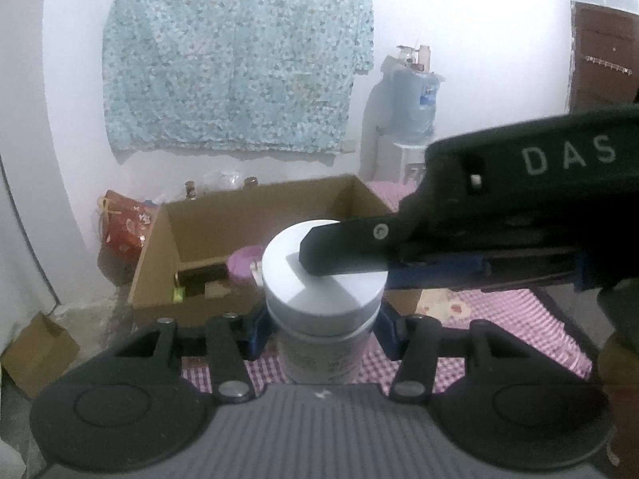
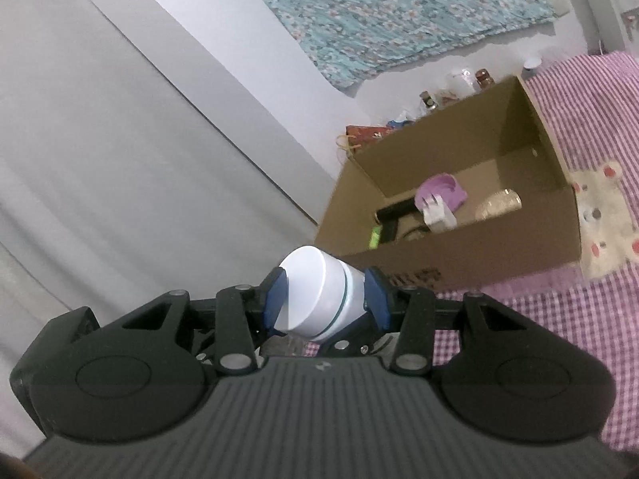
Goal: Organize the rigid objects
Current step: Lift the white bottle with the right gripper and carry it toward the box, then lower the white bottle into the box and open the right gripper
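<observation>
A white jar with a wide white lid stands upright between the blue pads of my left gripper, which is shut on its body. My right gripper comes in from the right, and one black finger lies across the lid. In the right wrist view the lid sits tilted between the blue pads of my right gripper, shut on it. Beyond the jar is an open cardboard box. It holds a purple bowl, a black item and a clear jar.
A pink checked cloth covers the surface under the box. A red bag and some bottles stand behind the box. A small cardboard box lies on the floor at left. A water dispenser stands at the wall.
</observation>
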